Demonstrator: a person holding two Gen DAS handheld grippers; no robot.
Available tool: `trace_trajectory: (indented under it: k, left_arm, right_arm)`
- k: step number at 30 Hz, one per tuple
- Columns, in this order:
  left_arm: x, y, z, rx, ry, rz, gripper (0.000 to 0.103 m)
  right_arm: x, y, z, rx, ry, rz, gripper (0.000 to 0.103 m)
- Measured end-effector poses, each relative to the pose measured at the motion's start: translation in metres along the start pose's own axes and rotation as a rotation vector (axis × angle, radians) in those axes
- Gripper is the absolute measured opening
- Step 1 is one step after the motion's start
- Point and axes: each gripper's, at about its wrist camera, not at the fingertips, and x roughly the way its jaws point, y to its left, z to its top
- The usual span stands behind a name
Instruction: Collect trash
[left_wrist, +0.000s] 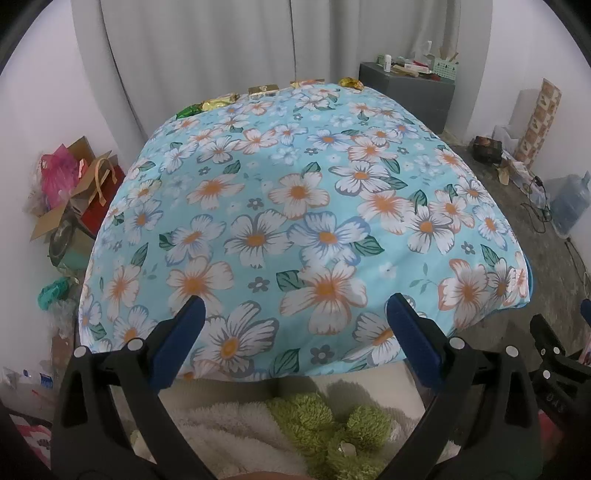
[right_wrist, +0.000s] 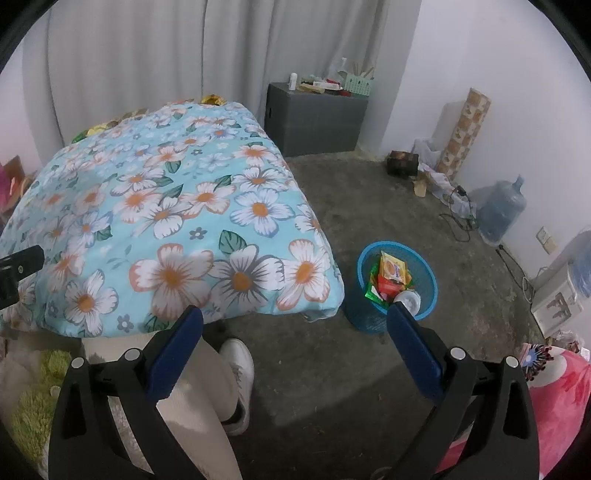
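Note:
A table under a blue floral cloth (left_wrist: 295, 206) fills the left wrist view. Several shiny wrappers lie along its far edge: a green one (left_wrist: 189, 110), gold ones (left_wrist: 218, 102) (left_wrist: 351, 82) and a gold box (left_wrist: 263, 89). My left gripper (left_wrist: 295, 314) is open and empty above the near edge. My right gripper (right_wrist: 295, 321) is open and empty, above the floor beside the table (right_wrist: 166, 206). A blue mesh bin (right_wrist: 424, 266) on the floor holds several wrappers (right_wrist: 393, 267) and a white cup (right_wrist: 408, 299).
A grey cabinet (right_wrist: 314, 122) with small items stands at the back wall. A water jug (right_wrist: 500, 210), cables and a patterned roll (right_wrist: 465, 133) line the right wall. Bags and boxes (left_wrist: 74, 192) pile left of the table. The person's leg and white shoe (right_wrist: 240, 369) are below.

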Motion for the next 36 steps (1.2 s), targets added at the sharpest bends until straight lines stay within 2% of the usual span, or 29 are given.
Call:
trace_trajectory:
  k: [36]
  left_arm:
    - [-0.0041,-0.0015,-0.0024,0.0,-0.001,0.001,0.094]
  right_arm:
    - [-0.0044,-0.0034,0.0003,0.029,-0.015,-0.005,0.097]
